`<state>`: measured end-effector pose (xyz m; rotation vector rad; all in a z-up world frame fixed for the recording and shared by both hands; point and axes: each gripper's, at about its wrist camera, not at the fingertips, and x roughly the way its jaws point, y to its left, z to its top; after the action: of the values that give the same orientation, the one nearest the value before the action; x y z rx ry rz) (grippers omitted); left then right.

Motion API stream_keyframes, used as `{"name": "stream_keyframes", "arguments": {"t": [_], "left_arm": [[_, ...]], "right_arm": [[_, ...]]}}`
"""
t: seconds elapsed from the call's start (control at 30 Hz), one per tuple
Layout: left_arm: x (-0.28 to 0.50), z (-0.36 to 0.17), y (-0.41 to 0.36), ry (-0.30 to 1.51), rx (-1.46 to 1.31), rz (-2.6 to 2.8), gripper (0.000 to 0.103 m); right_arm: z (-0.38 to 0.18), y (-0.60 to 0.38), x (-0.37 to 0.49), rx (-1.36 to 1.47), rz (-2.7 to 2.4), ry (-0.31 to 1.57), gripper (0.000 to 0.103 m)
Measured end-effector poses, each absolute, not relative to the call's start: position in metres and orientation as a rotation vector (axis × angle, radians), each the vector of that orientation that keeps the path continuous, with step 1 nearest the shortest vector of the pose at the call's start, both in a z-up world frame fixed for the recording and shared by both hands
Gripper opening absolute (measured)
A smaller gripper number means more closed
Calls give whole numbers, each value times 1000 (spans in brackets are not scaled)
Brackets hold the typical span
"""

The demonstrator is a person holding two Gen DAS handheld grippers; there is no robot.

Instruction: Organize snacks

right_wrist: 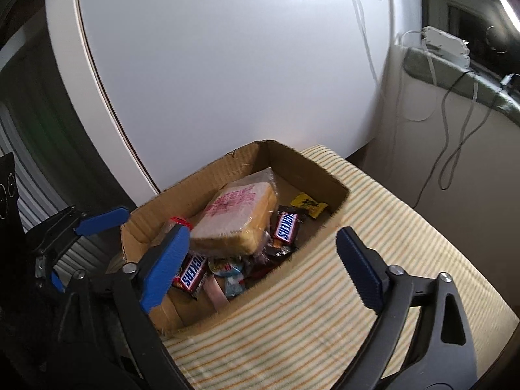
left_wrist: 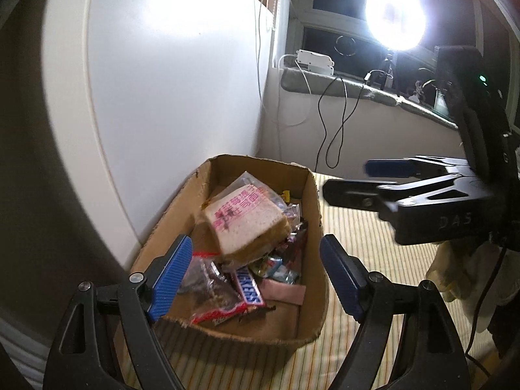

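A cardboard box sits on a striped cloth and holds several snacks: a wrapped sandwich, a Snickers bar and small candy packets. My left gripper is open and empty, just above the box's near end. My right gripper is open and empty over the box's near right wall. The right wrist view shows the sandwich, two Snickers bars and a yellow candy. The right gripper also shows in the left wrist view, right of the box.
A white round panel stands right behind the box. A windowsill with a white power strip, hanging cables and a bright lamp lies at the back right. The striped cloth spreads right of the box.
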<state>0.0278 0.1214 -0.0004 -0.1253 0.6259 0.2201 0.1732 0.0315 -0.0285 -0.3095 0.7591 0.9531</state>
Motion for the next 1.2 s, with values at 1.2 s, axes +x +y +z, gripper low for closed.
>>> {"name": "stream_keyframes", "arguments": {"t": [1.2], "left_arm": [[-23, 1, 93, 603, -108, 312, 85]], "right_arm": [[-36, -71, 99, -333, 735, 598, 103]]}}
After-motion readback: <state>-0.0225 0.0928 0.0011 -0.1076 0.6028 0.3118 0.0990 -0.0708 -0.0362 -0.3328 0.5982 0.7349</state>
